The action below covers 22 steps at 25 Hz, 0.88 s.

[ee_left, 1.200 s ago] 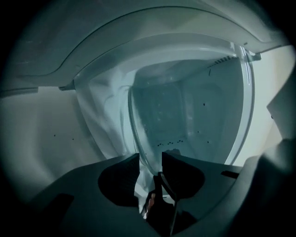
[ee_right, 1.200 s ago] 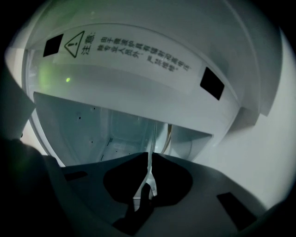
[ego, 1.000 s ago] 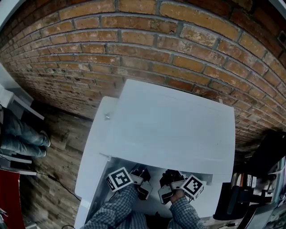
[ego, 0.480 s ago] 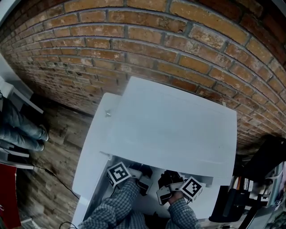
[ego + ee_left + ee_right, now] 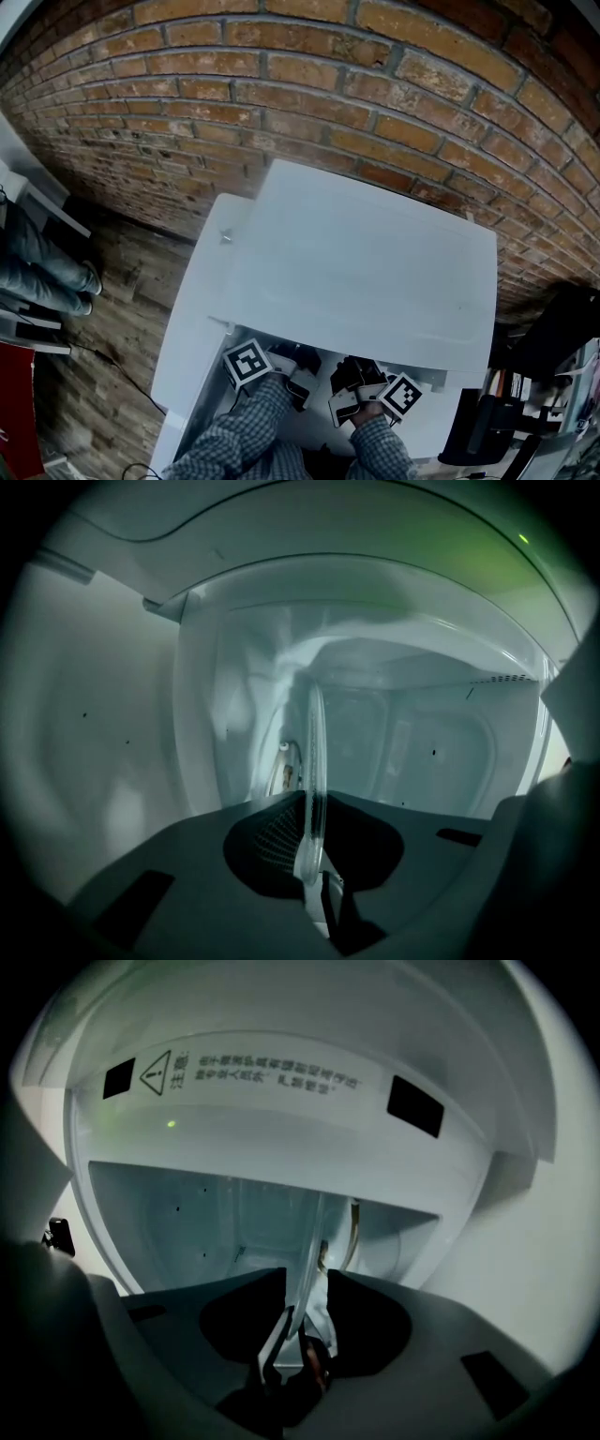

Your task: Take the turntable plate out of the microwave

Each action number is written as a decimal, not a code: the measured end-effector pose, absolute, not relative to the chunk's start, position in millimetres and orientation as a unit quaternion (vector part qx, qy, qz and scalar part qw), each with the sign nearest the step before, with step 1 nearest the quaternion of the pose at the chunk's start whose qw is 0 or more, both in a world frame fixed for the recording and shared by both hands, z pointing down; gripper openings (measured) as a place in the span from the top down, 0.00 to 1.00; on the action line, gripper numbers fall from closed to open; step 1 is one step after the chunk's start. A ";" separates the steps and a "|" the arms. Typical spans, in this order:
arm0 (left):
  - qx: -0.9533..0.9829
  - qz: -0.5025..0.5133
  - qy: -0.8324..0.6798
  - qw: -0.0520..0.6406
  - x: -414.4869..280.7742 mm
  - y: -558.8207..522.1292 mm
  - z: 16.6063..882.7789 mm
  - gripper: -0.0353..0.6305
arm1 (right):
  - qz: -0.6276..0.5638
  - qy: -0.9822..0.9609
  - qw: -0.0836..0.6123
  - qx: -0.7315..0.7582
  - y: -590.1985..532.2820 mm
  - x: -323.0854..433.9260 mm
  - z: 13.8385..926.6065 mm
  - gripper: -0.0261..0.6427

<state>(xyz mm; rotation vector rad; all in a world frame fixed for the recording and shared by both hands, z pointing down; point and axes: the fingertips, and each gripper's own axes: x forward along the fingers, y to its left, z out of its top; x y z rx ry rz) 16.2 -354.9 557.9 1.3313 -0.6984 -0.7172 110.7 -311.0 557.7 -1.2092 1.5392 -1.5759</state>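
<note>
The clear glass turntable plate (image 5: 316,752) stands on edge inside the white microwave (image 5: 366,272). My left gripper (image 5: 314,832) is shut on its rim, and the glass runs up between the dark jaws. The same plate (image 5: 311,1241) shows in the right gripper view. There my right gripper (image 5: 307,1283) has just been opening: the rim lies in the gap between its jaws and the pads stand clear of it. In the head view both grippers, left (image 5: 300,364) and right (image 5: 352,377), reach under the microwave's front edge, so their tips are hidden.
The cavity walls close in on both grippers, with a warning label (image 5: 262,1080) on the frame above. Behind the microwave is a brick wall (image 5: 328,84). A wooden floor (image 5: 122,309) and a person's legs (image 5: 37,281) lie to the left, dark clutter (image 5: 525,394) to the right.
The head view has shifted slightly. Both grippers stay at the microwave's mouth. The left gripper's marker cube has turned a little.
</note>
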 end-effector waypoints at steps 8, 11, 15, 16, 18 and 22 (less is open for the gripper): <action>0.596 -0.319 -0.307 0.670 17.1 -354.7 556.2 0.90 | -0.581 0.575 0.334 -0.470 -337.1 115.1 563.2 0.78; 0.595 -0.321 -0.306 0.670 16.9 -355.2 556.4 0.90 | -0.580 0.566 0.279 -0.515 -332.3 124.4 584.2 0.79; 0.589 -0.330 -0.305 0.672 15.6 -355.2 556.2 0.90 | -0.580 0.568 0.280 -0.513 -334.8 122.7 584.5 0.89; 0.586 -0.332 -0.305 0.673 14.8 -354.6 556.5 0.90 | -0.580 0.570 0.288 -0.505 -336.7 120.7 581.3 0.89; 0.582 -0.334 -0.306 0.675 12.9 -353.5 557.1 0.90 | -0.579 0.575 0.309 -0.489 -340.6 116.4 573.9 0.89; 0.586 -0.333 -0.304 0.673 12.6 -350.2 555.2 0.90 | -0.576 0.579 0.344 -0.463 -343.7 109.0 560.5 0.89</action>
